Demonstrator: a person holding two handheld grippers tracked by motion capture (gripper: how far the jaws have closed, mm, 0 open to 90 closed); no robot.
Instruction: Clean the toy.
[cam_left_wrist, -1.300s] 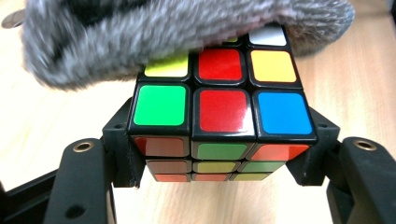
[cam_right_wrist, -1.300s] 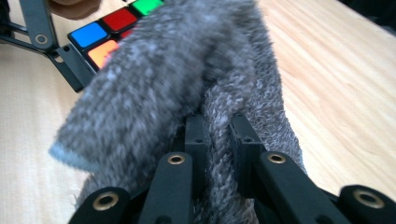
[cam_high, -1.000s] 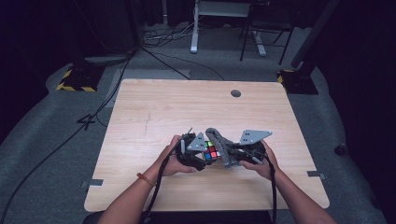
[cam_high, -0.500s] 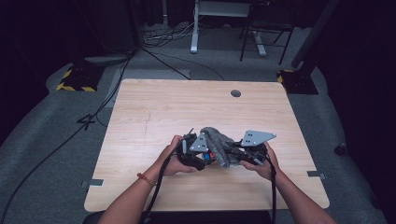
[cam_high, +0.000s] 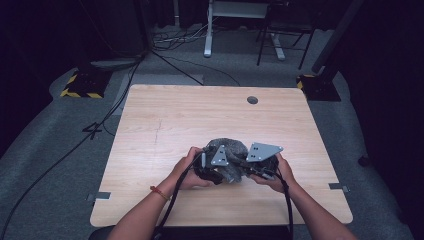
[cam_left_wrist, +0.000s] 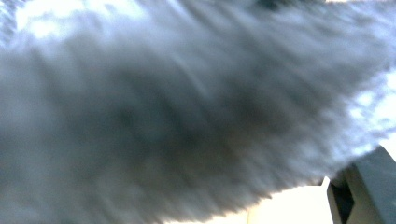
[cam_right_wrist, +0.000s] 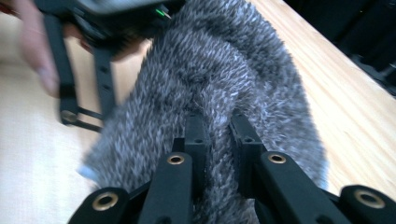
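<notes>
A grey furry cloth (cam_high: 231, 149) is bunched between my two grippers near the table's front edge. My left gripper (cam_high: 223, 172) is shut on its left side, and up close the fur (cam_left_wrist: 187, 116) is blurred in the left gripper view. My right gripper (cam_high: 246, 169) is shut on the cloth from the right. In the right gripper view its black jaws (cam_right_wrist: 218, 122) stand close together and pinch a fold of the fur (cam_right_wrist: 233, 60). The left gripper (cam_right_wrist: 84, 93) and a hand (cam_right_wrist: 37, 46) show at the upper left there. What lies under the cloth is hidden.
The wooden table (cam_high: 190, 115) stretches bare behind the grippers, with a round cable hole (cam_high: 252, 100) near its far edge. Cables, a desk frame and a chair base stand on the dark floor beyond. Both forearms come in from the bottom.
A coloured patch seen between the grippers one second ago is now covered by the grey fur, which has bunched up higher. The right gripper has shifted slightly up.
</notes>
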